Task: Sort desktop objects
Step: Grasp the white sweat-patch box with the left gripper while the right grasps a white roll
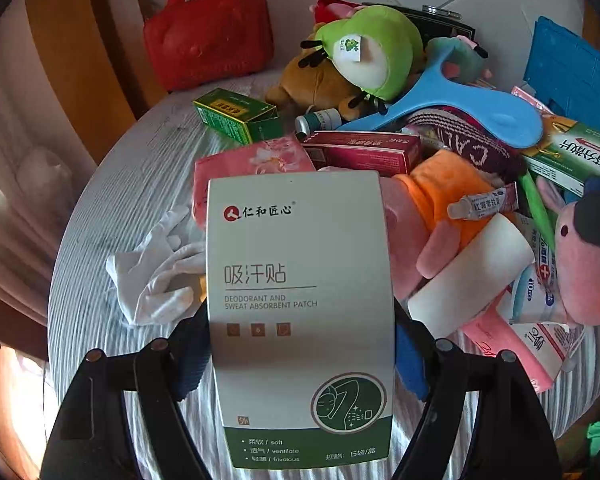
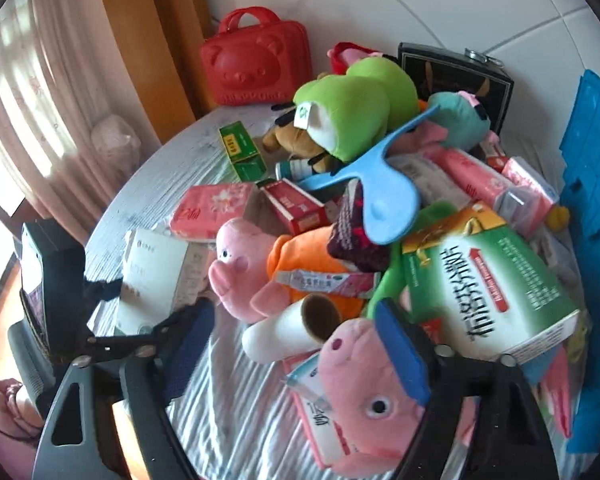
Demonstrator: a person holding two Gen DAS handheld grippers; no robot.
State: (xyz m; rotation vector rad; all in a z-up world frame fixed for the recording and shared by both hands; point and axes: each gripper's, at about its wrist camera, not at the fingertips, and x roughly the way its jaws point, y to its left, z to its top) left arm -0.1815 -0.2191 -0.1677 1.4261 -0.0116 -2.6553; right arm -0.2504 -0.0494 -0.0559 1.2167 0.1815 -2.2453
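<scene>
My left gripper point(image 1: 300, 352) is shut on a white and green sweat-patch box point(image 1: 300, 300), held flat above the striped tablecloth point(image 1: 140, 184); the box also shows in the right wrist view point(image 2: 152, 276). My right gripper point(image 2: 300, 356) is open around a pink pig plush point(image 2: 364, 392); the blue pad of its right finger point(image 2: 404, 356) rests on the pig's head, the left finger stands apart. The pile holds a second pink pig in orange point(image 2: 244, 268), a green frog plush point(image 2: 352, 108), a blue plastic paddle point(image 2: 384, 196) and a large green medicine box point(image 2: 484, 276).
A red bear case point(image 2: 256, 64) stands at the back by the wall. A small green box point(image 2: 242, 150), pink tissue pack point(image 2: 212, 208), red box point(image 2: 296, 204), paper roll point(image 2: 292, 328) and white gloves point(image 1: 156, 272) lie about. A blue crate point(image 2: 596, 240) stands at the right.
</scene>
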